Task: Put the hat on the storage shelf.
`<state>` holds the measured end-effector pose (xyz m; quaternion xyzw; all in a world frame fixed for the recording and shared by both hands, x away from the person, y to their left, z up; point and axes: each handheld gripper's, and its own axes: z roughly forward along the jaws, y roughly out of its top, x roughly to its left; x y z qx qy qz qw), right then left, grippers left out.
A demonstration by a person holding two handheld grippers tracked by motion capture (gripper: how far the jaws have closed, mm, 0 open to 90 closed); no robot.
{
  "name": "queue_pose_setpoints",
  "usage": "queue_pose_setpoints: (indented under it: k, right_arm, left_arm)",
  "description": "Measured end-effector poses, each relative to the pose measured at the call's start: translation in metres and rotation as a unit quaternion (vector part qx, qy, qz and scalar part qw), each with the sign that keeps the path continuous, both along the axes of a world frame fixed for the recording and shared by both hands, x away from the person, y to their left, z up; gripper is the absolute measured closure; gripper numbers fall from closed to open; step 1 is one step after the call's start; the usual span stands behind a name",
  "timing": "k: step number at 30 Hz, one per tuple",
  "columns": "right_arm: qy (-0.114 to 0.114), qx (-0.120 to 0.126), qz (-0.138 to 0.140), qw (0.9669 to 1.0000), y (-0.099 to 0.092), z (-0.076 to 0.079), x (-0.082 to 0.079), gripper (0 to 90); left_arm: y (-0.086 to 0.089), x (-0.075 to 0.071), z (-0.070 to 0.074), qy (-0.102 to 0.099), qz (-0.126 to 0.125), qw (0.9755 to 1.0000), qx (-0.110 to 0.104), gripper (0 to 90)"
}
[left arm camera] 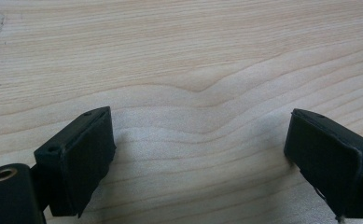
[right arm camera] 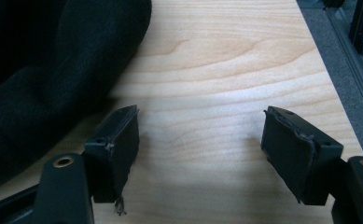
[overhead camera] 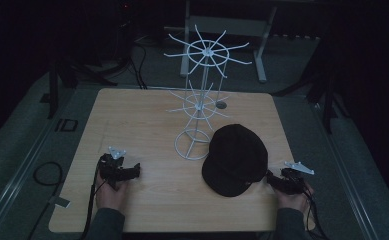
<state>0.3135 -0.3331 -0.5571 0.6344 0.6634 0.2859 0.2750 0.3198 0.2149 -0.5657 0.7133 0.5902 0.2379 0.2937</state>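
A black cap (overhead camera: pixel 235 159) lies on the worktop (overhead camera: pixel 147 130) just beside the right gripper (right arm camera: pixel 200 140), its fingers (right arm camera: pixel 116 149) released; left gripper (left arm camera: pixel 200 154) fingers also released, well apart from it.

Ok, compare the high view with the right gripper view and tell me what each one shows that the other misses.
High view alone: the white wire rack, the whole black cap and the left tongs, open beside the person's left hand. Right gripper view alone: a close look at the right tongs, jaws wide apart with bare wood between them. Both show the cap lying on the wooden table, next to the right tongs.
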Motion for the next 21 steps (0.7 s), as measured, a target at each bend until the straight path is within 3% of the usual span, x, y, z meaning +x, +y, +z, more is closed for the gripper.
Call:
queue_pose_setpoints:
  k: [6,8,14,15,16,17,18,21]
  right_arm:
    - [0.035,-0.004,0.003,0.9994,0.0,0.006,-0.001,29.4]
    - [0.051,-0.004,0.007,0.9987,-0.002,0.011,-0.001,37.6]
    - [0.071,-0.005,0.004,0.9975,0.0,0.014,0.002,38.5]
    - [0.073,-0.005,0.008,0.9973,0.0,0.015,0.002,44.1]
    - [0.073,-0.005,0.008,0.9973,0.0,0.015,0.002,44.1]
    - [0.073,-0.006,0.011,0.9972,0.001,0.016,0.001,55.5]
    - [0.075,-0.008,0.012,0.9971,0.001,0.017,0.0,60.2]
    - [0.079,0.003,0.009,0.9968,-0.001,0.02,-0.002,61.1]
  left_arm:
    - [-0.001,0.0,0.0,0.0,-0.001,1.0,-0.001,9.1]
    - [-0.001,0.0,0.0,-0.001,-0.002,1.0,-0.001,9.1]
    - [-0.003,0.001,0.0,0.0,-0.006,1.0,0.0,9.1]
    - [-0.003,0.001,0.0,-0.001,-0.008,1.0,0.0,9.1]
    - [-0.003,0.001,0.0,-0.001,-0.008,1.0,0.0,9.1]
    - [-0.004,0.001,0.0,0.0,-0.009,1.0,0.0,9.1]
    - [-0.004,0.002,0.0,-0.001,-0.009,1.0,-0.001,9.1]
    - [-0.004,0.002,0.0,-0.001,-0.01,1.0,0.0,9.0]
